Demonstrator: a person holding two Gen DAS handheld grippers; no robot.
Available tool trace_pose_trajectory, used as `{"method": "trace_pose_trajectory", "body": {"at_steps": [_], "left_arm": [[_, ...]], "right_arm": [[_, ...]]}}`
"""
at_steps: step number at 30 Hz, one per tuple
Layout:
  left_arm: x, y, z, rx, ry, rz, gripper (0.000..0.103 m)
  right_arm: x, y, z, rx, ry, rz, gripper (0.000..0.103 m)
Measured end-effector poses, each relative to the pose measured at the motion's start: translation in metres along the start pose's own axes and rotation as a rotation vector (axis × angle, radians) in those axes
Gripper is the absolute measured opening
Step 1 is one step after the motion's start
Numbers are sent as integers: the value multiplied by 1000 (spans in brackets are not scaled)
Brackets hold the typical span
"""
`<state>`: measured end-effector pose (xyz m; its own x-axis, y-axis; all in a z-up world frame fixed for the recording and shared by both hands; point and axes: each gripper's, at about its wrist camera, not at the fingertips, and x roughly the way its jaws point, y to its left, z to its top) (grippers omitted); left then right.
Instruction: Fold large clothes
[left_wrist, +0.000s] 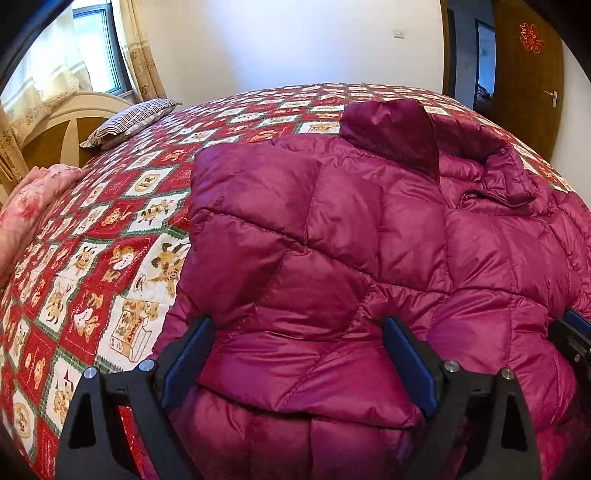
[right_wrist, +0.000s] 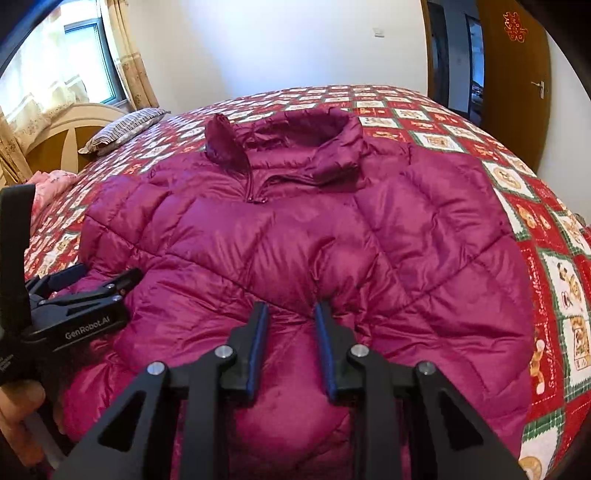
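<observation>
A magenta quilted puffer jacket (left_wrist: 351, 236) lies spread on the bed, collar toward the far side; it also shows in the right wrist view (right_wrist: 295, 236). Its sleeves look folded in over the body. My left gripper (left_wrist: 299, 332) is open wide, its fingers straddling the jacket's near left part. It also shows at the left of the right wrist view (right_wrist: 107, 280). My right gripper (right_wrist: 291, 314) hovers over the jacket's near middle with its jaws a narrow gap apart, nothing between them. Its fingertip shows at the right edge of the left wrist view (left_wrist: 576, 325).
The bed has a red and white patterned quilt (left_wrist: 122, 236). A striped pillow (left_wrist: 129, 122) and a pink folded cloth (left_wrist: 33, 199) lie at the left by the headboard. A brown door (right_wrist: 517, 74) stands at the far right.
</observation>
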<state>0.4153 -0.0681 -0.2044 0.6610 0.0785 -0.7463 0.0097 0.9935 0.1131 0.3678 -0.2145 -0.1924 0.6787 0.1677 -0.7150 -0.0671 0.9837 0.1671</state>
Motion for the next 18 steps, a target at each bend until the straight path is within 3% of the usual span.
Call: {"method": "trace_pose_trajectory", "body": {"at_steps": [3, 6, 9, 12, 15, 18], "left_arm": [[-5, 2, 1, -9, 5, 5, 94], [-27, 13, 0, -13, 19, 72, 94], [-65, 27, 12, -15, -76, 62, 94], [-83, 38, 38, -17, -178, 61, 95], [-63, 47, 66, -37, -202, 74, 95], [-12, 50, 83, -48, -145, 105, 95]], "right_arm": [[1, 0, 0, -2, 2, 0, 29], [1, 2, 1, -11, 6, -3, 29], [-14, 2, 9, -17, -5, 28, 31], [-39, -4, 25, 0, -98, 41, 32], [-46, -22, 50, 11, -173, -36, 32], [-26, -50, 62, 48, -153, -114, 32]]}}
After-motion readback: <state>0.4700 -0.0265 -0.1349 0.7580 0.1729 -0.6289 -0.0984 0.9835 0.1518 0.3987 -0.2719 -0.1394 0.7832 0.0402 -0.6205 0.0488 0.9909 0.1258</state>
